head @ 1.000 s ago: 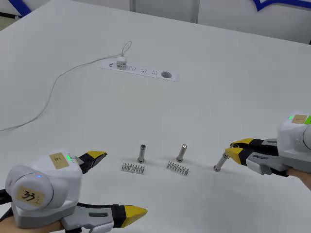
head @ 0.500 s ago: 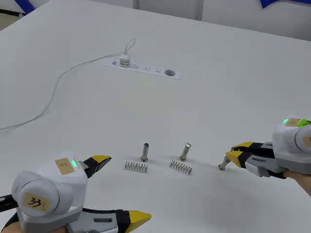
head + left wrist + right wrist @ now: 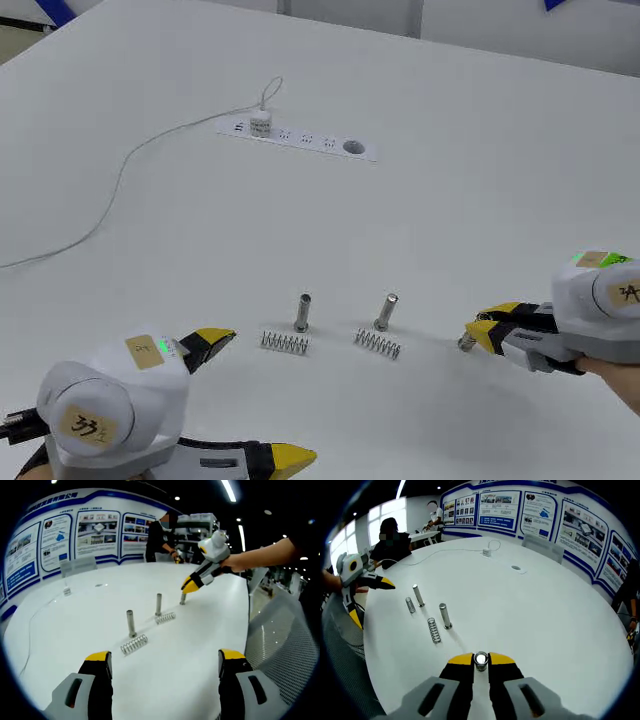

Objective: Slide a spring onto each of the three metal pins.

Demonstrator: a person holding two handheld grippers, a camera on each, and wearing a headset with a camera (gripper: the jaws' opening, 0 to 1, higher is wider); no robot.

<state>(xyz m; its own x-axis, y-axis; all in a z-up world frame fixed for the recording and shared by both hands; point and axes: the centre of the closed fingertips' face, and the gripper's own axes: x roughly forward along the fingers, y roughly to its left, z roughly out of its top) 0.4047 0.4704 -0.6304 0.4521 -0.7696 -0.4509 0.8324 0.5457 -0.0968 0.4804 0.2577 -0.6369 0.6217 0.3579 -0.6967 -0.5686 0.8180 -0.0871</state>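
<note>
Right claw (image 3: 478, 326): clenched on near-upright pin (image 3: 480, 658). Left claw (image 3: 164, 655): released. Second pin (image 3: 303, 311), third pin (image 3: 386, 311): upright. Left spring (image 3: 284, 343), right spring (image 3: 377, 344): lying crosswise.

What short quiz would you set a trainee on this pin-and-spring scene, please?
1. True or false: the right gripper is shut on a pin.
2. How many springs lie loose on the table?
3. The left gripper is: A) open and holding nothing, B) shut on a spring, C) shut on a pin.

Key: 1 true; 2 two; 3 A.
</note>
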